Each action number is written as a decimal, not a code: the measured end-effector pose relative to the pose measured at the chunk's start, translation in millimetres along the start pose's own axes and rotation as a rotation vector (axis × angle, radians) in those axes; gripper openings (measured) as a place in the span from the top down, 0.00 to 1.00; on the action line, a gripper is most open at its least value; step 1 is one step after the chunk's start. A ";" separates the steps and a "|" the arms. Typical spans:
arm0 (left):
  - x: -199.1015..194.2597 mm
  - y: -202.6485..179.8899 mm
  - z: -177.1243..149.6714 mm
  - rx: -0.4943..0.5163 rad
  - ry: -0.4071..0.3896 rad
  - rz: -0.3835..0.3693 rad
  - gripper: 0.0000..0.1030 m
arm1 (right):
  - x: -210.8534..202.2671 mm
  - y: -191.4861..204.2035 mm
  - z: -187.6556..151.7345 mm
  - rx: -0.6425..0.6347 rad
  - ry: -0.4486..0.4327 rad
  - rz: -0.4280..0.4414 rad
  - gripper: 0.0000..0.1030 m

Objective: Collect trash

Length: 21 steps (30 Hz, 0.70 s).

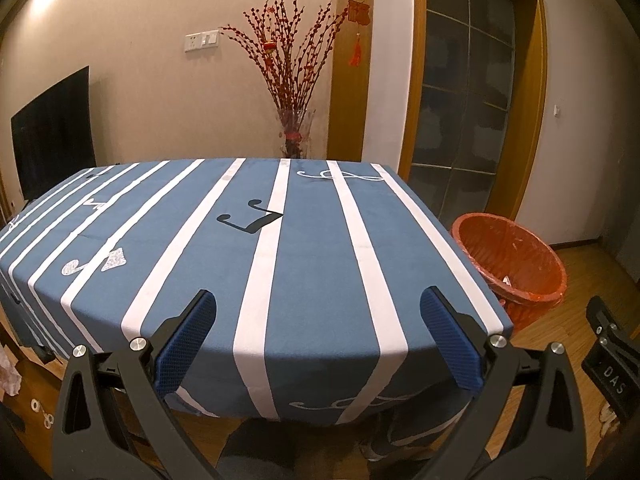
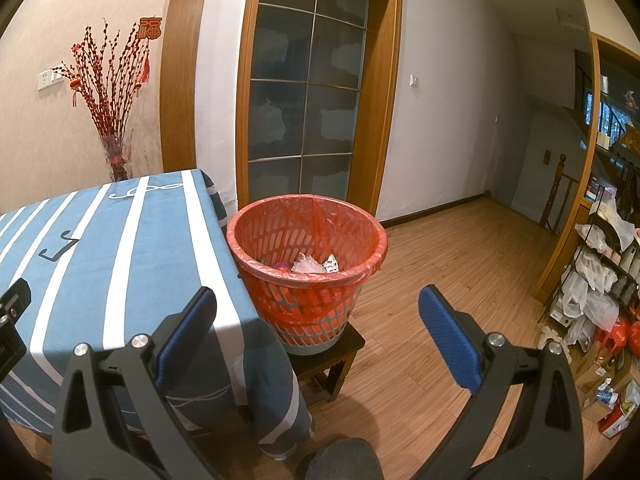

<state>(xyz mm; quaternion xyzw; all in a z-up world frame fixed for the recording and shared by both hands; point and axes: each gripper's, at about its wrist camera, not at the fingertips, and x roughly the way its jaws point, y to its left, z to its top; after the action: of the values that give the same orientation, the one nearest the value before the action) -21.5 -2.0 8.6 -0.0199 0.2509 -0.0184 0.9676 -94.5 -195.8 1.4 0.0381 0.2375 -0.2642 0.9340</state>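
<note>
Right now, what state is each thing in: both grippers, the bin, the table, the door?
Left gripper: open, empty, over the table's near edge.
Right gripper: open, empty, pointing at the bin.
Bin: upright on a stool, red liner fitted, some trash at the bottom.
Table: cloth-covered, no trash on top.
Door: shut.

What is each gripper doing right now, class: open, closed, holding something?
Left gripper: open, holding nothing.
Right gripper: open, holding nothing.
</note>
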 end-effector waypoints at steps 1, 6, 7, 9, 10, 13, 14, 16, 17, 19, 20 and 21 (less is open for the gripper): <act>-0.5 -0.5 -0.3 0.000 -0.001 0.000 0.03 | 0.0 -0.1 0.0 0.000 0.000 0.000 0.04; -0.9 -1.5 0.1 -0.002 -0.002 0.000 0.03 | 0.5 -0.3 0.0 0.001 0.001 0.000 0.04; -0.9 -1.4 0.0 -0.001 -0.002 0.000 0.03 | 0.4 -0.8 0.1 0.000 0.001 0.001 0.04; -0.9 -1.4 0.0 0.000 -0.002 0.000 0.03 | 0.5 -0.9 0.0 0.000 0.000 0.001 0.04; -0.9 -1.6 0.0 0.000 -0.002 0.000 0.03 | 0.6 -0.9 -0.1 0.000 0.000 0.002 0.04; -0.9 -2.1 0.3 0.000 -0.002 0.001 0.02 | 0.4 -1.1 0.1 -0.001 0.000 0.001 0.04; -0.6 -2.1 0.4 0.000 -0.001 0.000 0.03 | 0.6 -1.0 0.0 -0.001 0.001 0.001 0.04; -0.9 -2.6 0.2 0.000 -0.001 0.001 0.03 | 0.7 -0.8 -0.1 0.000 0.001 0.001 0.04; -0.7 -2.7 0.3 0.000 0.000 0.001 0.03 | 0.8 -0.7 -0.1 0.000 0.001 0.001 0.04; -1.0 -2.9 0.1 0.000 -0.001 0.001 0.02 | 0.5 -1.1 0.0 -0.001 0.001 0.001 0.04; -0.8 -3.0 0.2 0.001 -0.001 0.001 0.03 | 0.6 -1.0 -0.1 0.000 0.001 0.001 0.04; -1.1 -3.2 0.1 0.000 -0.001 0.002 0.03 | 0.6 -1.2 -0.1 0.000 0.001 0.001 0.04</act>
<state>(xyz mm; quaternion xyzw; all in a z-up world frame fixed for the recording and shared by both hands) -22.5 -5.2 9.3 -0.0197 0.2503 -0.0173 0.9678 -94.7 -197.1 1.1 0.0382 0.2378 -0.2635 0.9341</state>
